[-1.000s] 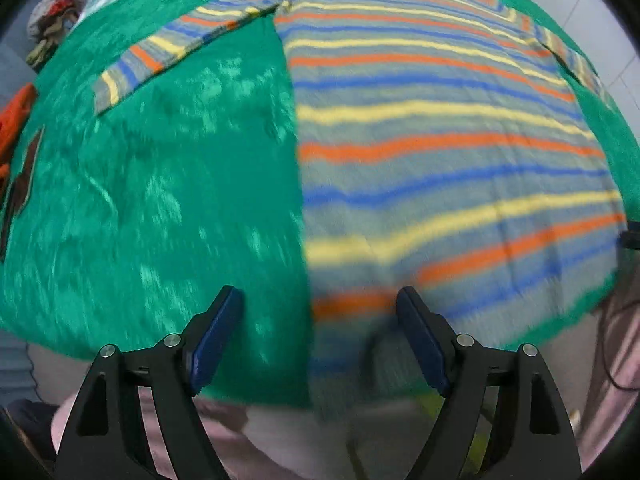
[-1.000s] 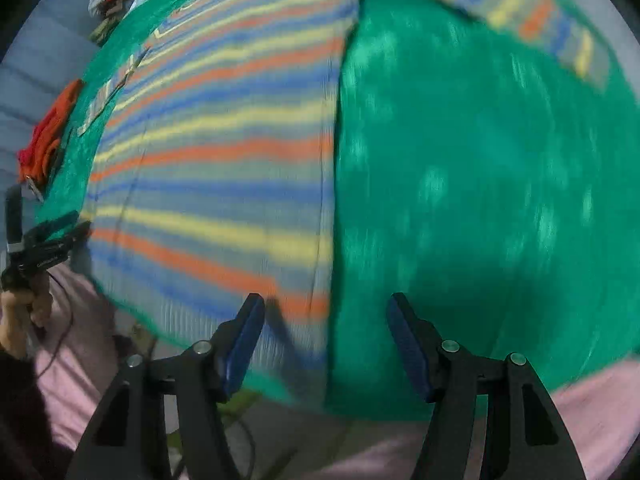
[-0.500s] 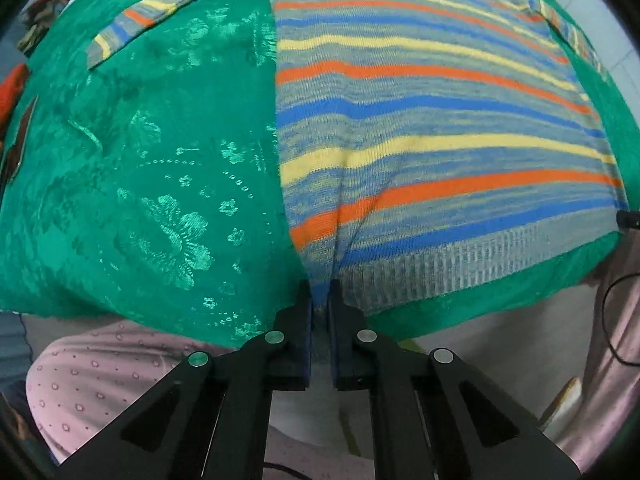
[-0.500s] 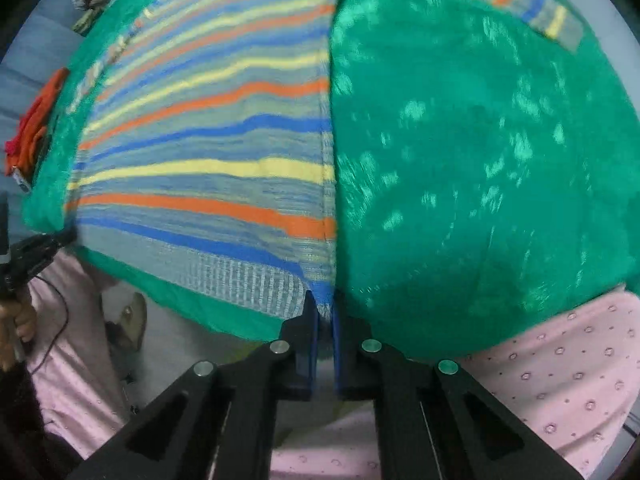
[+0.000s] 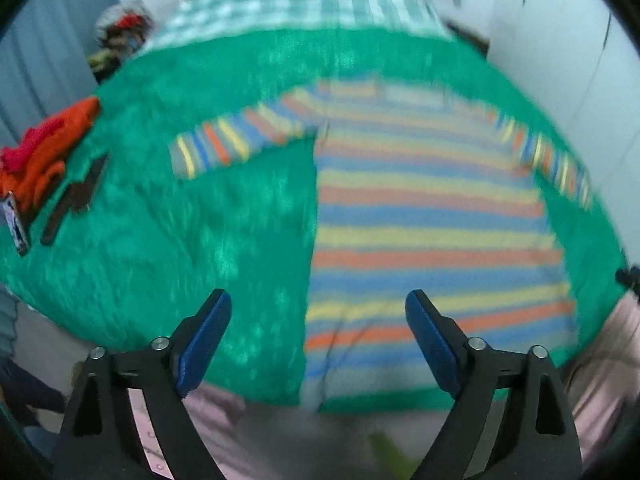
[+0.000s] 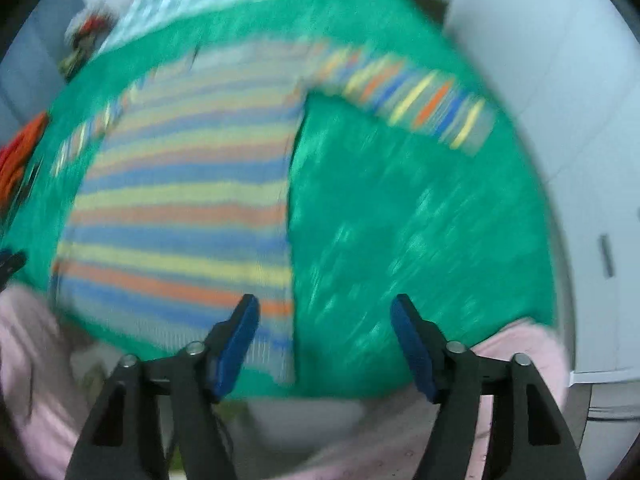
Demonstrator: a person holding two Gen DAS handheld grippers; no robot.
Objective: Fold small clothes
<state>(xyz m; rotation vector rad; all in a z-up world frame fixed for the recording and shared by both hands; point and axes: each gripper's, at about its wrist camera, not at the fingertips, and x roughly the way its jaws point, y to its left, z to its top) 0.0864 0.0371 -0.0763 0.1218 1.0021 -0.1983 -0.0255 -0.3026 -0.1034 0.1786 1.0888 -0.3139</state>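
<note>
Both views motion-blurred. Striped sweater lies flat at the green bedspread's near edge. Left tongs and right tongs just opened, empty, above hem corners, pointing steeply down.

Black triangular-framed left gripper and right gripper carry blue pads and silver screws; pink dotted clothing at five o'clock.

A bed fills the room, spread with a green cover and a checked blanket at the far end. Pale walls close in on the right, a grey curtain on the left.
</note>
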